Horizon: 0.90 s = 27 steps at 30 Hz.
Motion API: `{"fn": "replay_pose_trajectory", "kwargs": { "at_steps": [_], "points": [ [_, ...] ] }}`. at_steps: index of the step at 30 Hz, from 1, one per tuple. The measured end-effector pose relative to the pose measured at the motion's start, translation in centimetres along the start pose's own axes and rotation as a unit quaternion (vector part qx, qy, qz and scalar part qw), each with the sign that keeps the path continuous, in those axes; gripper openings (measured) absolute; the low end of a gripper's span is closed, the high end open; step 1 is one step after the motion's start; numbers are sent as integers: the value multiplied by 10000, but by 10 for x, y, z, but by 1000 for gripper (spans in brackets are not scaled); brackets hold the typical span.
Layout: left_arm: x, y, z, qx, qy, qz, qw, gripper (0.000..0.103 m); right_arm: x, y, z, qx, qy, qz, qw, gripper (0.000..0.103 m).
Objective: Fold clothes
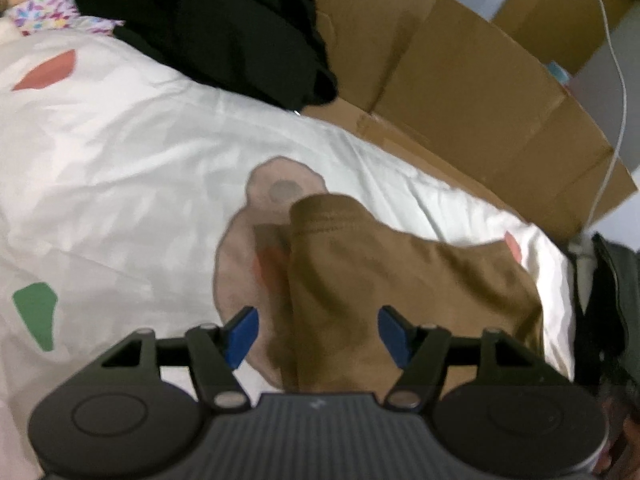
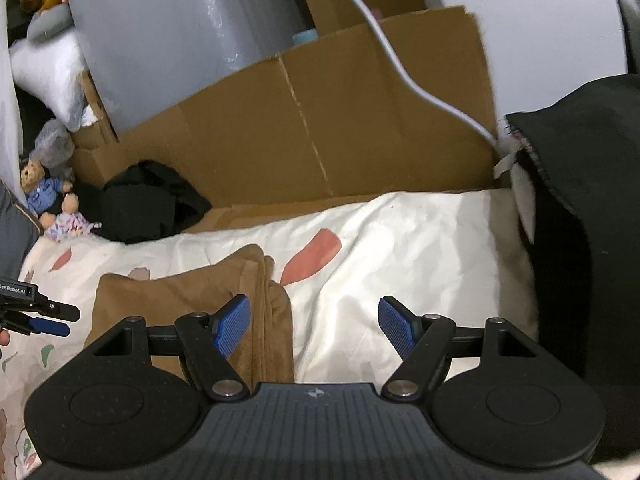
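A brown garment, folded into a thick pad, lies on the white patterned bedsheet. My left gripper hovers just above its near part, open, with the cloth showing between the blue pads and neither pad pressing on it. In the right wrist view the same brown garment lies left of centre. My right gripper is open over bare sheet, its left fingertip over the garment's right edge. The left gripper pokes in at the left edge of that view.
Flattened cardboard stands along the bed's far side. A heap of black clothes and soft toys sit at the far left corner. A white cable crosses the cardboard. Dark fabric hangs at the right.
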<state>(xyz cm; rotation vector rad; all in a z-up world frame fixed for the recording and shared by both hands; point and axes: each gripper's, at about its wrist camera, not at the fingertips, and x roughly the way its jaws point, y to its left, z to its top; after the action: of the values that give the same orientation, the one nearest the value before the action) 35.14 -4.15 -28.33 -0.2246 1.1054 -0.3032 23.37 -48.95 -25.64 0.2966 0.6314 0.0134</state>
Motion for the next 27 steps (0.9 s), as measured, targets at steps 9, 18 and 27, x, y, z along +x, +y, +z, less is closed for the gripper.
{"fn": "replay_pose_trajectory", "kwargs": {
  "at_steps": [9,18,27],
  "points": [
    [10,6,-10,-95,3,-142,9999,72,38,5,5,-15,317,198,9993,75],
    [21,2,-11,-41,33,-320,9995,72,51,13,6,-106,351,445,9983,75],
    [32,6,-11,-179,-9,-445,9988,64,55,11,7,-106,592,549,9967,75]
  ]
}}
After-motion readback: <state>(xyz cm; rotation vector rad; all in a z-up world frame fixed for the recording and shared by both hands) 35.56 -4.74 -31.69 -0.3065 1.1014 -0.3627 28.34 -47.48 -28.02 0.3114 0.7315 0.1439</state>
